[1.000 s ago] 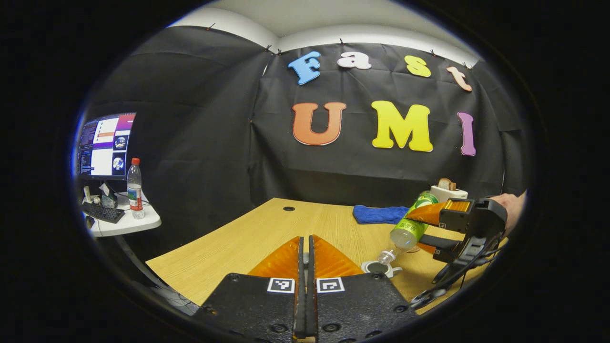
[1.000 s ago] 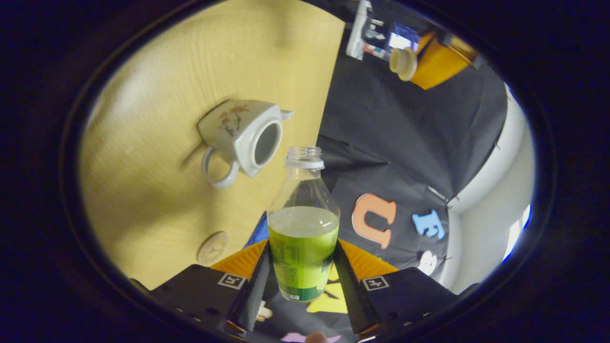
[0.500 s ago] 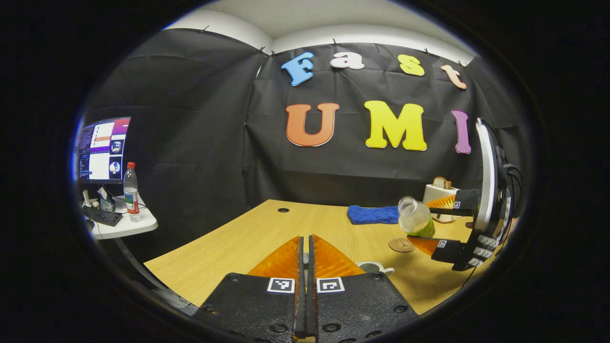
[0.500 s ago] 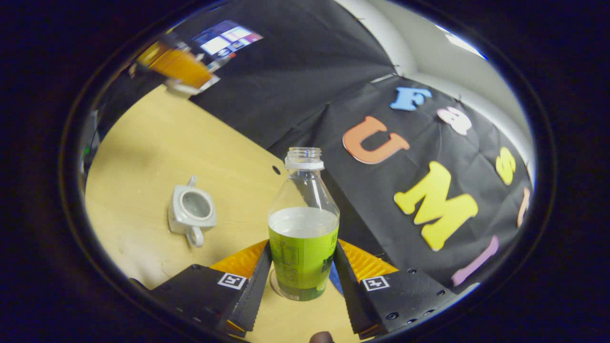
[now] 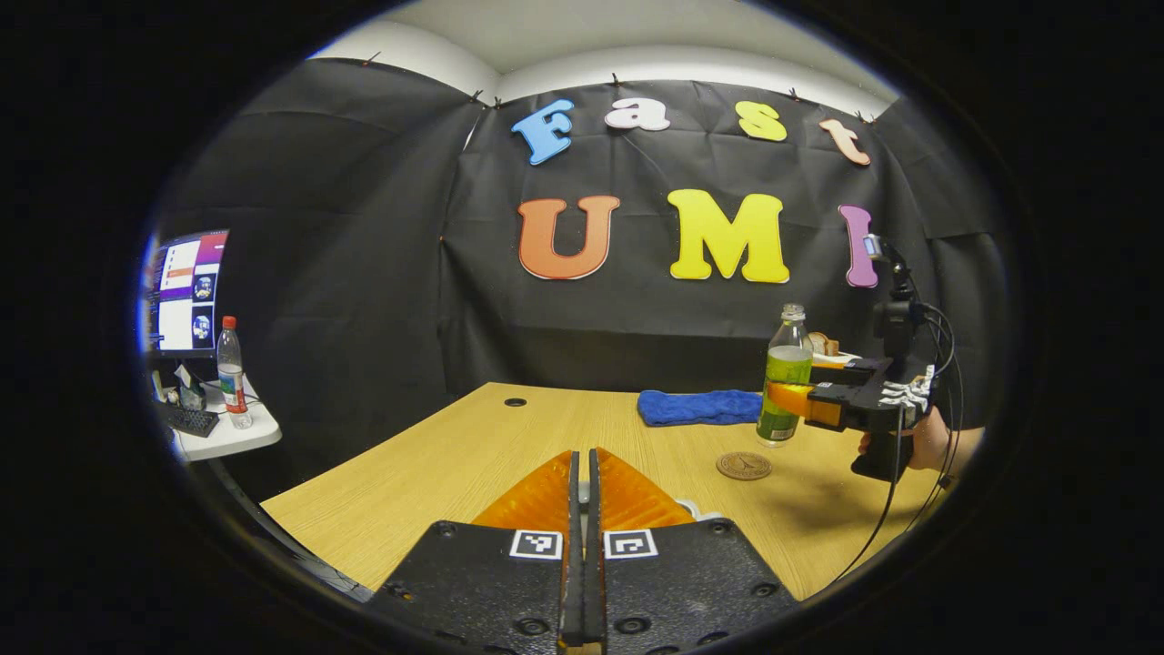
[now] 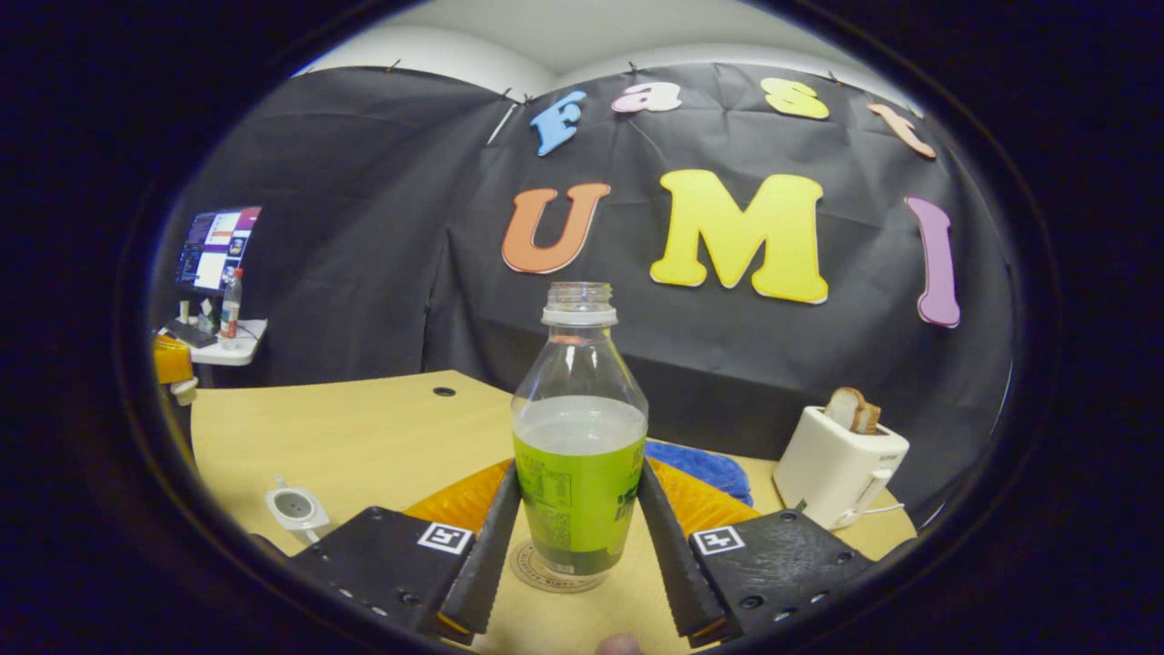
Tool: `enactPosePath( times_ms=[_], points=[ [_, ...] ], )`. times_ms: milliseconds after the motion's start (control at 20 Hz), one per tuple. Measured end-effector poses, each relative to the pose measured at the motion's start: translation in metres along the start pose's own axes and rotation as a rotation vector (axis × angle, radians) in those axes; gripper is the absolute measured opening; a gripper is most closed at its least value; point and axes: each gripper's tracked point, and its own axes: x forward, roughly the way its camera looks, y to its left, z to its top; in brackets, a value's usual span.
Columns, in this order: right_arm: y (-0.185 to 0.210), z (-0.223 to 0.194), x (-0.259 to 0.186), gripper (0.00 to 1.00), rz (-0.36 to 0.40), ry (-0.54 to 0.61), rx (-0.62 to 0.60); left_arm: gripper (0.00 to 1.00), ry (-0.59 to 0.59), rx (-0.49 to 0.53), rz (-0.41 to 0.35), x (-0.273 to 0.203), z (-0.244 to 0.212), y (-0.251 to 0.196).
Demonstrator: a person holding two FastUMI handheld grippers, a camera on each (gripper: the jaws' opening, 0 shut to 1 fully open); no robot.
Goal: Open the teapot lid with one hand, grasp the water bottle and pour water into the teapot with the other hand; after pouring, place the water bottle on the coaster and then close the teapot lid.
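Left gripper (image 5: 583, 482): fingers pressed almost together. In the right gripper view we see the teapot lid (image 6: 185, 392) hanging at their tips, held aside to leave the pot's mouth clear.
Teapot (image 6: 296, 507): uncovered on the table (image 6: 364, 437), its lid not yet back on.
Coaster (image 5: 744, 466): just beside the bottle's base; we judge it the landing spot.
Water bottle (image 6: 579, 437): upright, uncapped and part full, so nothing spills. We cannot tell whether it touches the coaster.
Right gripper (image 6: 579, 478): both fingers clamp the bottle's label.
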Motion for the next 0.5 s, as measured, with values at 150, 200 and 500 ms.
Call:
enactPosePath(
  times_ms=[150,200,500],
  points=[
    [0.002,-0.022,0.019,0.73,0.01,0.028,0.054,0.03,0.0,0.005,-0.001,0.0,0.0,-0.001],
    [0.004,-0.029,0.025,0.74,0.014,0.044,0.067,0.03,0.0,0.007,-0.001,0.0,0.0,-0.001],
    [0.008,-0.05,0.042,0.73,0.019,0.086,0.098,0.03,0.003,0.01,0.003,0.001,-0.002,0.0]
  ],
)
